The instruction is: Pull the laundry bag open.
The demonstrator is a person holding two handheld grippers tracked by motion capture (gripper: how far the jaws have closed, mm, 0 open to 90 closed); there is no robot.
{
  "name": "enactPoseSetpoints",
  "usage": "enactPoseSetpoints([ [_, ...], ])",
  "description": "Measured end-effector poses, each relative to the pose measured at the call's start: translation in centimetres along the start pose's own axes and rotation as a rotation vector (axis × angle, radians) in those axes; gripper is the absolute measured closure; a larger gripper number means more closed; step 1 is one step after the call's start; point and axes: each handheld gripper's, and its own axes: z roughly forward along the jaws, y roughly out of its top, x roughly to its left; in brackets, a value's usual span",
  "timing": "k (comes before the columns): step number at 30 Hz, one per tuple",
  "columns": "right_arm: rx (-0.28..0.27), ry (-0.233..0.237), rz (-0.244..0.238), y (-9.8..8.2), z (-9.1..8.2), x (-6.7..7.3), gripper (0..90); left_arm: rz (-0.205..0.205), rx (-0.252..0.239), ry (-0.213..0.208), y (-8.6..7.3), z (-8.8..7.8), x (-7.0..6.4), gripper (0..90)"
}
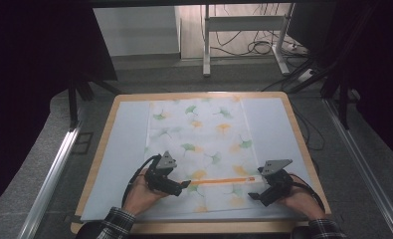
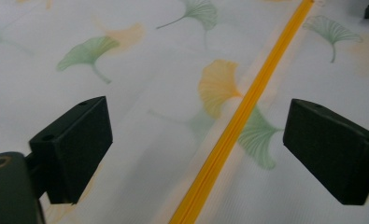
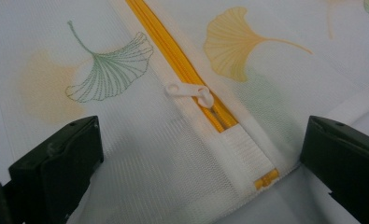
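Nearest the person, two hands in plaid sleeves held the tools low over the near end of the tabletop; the left tool had its jaws wide apart, nothing between them, hovering over the orange zipper that ran between its jaws in the left gripper view; the right tool was likewise spread and empty, poised at the zipper's right end, where the white pull lay flat near the bag's edge; the mesh bag, printed with green and orange ginkgo leaves, lay flat along the middle of the tabletop on a pale sheet; beyond stood a grey floor, table legs and loose cables.
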Motion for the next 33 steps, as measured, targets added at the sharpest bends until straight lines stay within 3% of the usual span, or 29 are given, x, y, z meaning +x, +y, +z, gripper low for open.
enactPoseSetpoints([
  [5, -0.006, 0.001, 0.0, -0.1, 0.0, 0.0, 0.0, 0.044, 0.011, -0.034, 1.6, 1.8, -1.3, 15.0],
  [12, -0.02, 0.006, -0.008, -0.2, 0.0, -0.1, 0.0, 0.071, 0.006, -0.098, 4.1, 4.8, -3.0, 21.9],
  [19, -0.022, 0.005, -0.004, -0.2, 0.0, 0.0, 0.0, 0.076, 0.006, -0.153, 5.4, 6.9, -4.1, 30.2],
  [24, -0.018, 0.003, -0.002, -0.2, 0.0, 0.0, 0.0, 0.067, 0.001, -0.209, 6.7, 8.4, -4.9, 41.7],
  [26, -0.016, 0.002, -0.002, -0.1, 0.0, 0.0, 0.0, 0.081, 0.004, -0.228, 7.4, 9.4, -5.6, 49.1],
  [33, -0.015, 0.0, -0.002, -0.1, 0.0, 0.0, 0.0, 0.085, 0.002, -0.249, 8.6, 11.2, -6.8, 65.6],
])
